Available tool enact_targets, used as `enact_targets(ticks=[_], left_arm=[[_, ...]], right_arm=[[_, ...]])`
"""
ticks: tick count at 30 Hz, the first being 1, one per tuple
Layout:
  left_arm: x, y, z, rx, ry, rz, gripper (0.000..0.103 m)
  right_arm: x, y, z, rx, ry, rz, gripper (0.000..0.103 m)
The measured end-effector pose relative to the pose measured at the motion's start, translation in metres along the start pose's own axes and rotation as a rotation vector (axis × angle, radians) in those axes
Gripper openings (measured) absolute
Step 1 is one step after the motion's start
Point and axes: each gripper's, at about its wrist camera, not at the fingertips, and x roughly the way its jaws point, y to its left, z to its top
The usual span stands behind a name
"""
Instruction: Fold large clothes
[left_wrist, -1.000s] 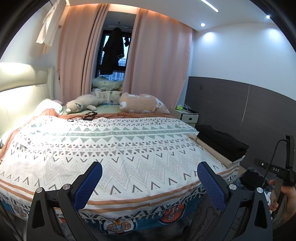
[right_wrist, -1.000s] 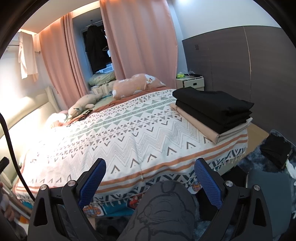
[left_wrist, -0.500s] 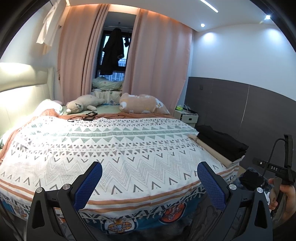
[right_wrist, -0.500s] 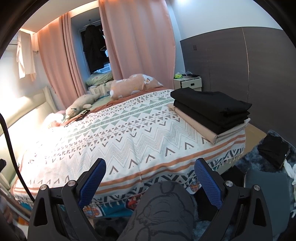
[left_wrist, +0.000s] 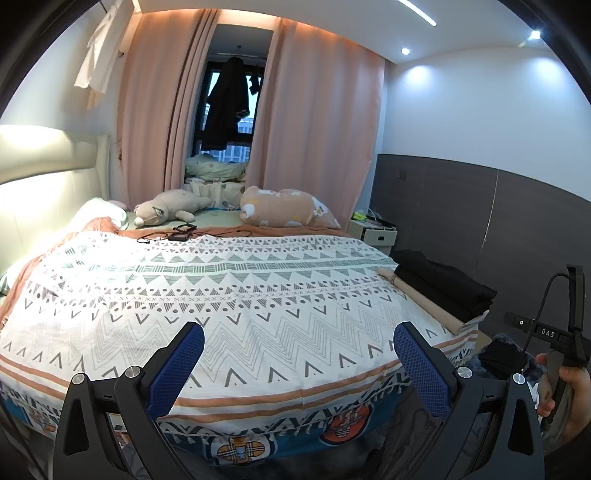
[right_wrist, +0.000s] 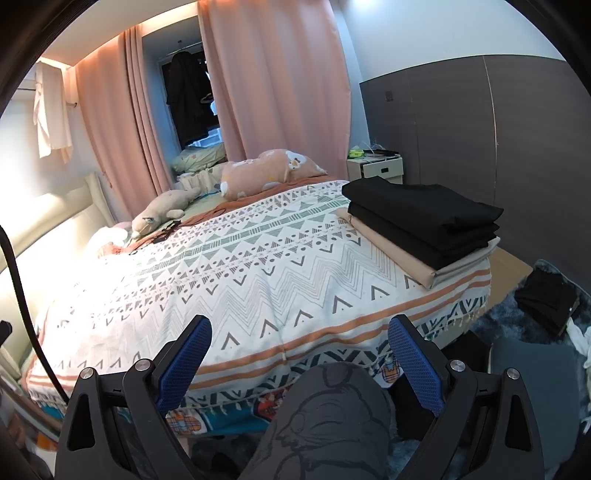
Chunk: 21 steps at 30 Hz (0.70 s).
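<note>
A stack of folded clothes, black pieces (right_wrist: 421, 216) on a beige one (right_wrist: 391, 254), lies on the right side of the bed; it also shows in the left wrist view (left_wrist: 443, 286). A dark garment (right_wrist: 546, 299) lies on the floor at the right. My left gripper (left_wrist: 297, 362) is open and empty, held in front of the bed's near edge. My right gripper (right_wrist: 299, 356) is open and empty above my grey-trousered knee (right_wrist: 328, 421), also short of the bed. The right gripper's body (left_wrist: 569, 332) shows in the left wrist view at the far right.
The bed carries a white zigzag-patterned cover (left_wrist: 229, 306). Two plush toys (left_wrist: 170, 210) (left_wrist: 284, 208) and cables (left_wrist: 177, 234) lie at its far end. A white nightstand (right_wrist: 376, 166) stands by the grey wall panel. Pink curtains and a hanging dark coat (left_wrist: 229, 103) are behind.
Both views have shifted only slightly; the right wrist view has drifted a little, with the folded stack sitting slightly lower and left. Both grippers stay open.
</note>
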Motion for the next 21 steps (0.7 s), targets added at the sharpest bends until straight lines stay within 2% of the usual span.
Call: enact_targets(ticks=[12, 21], left_arm=[[-0.004, -0.003, 0.000, -0.005, -0.010, 0.006, 0.103], [-0.011, -0.003, -0.004, -0.010, -0.011, 0.040, 0.103]], right_arm=[[-0.001, 0.000, 0.000, -0.002, -0.003, -0.004, 0.097], [-0.008, 0.007, -0.003, -0.005, -0.011, 0.018, 0.097]])
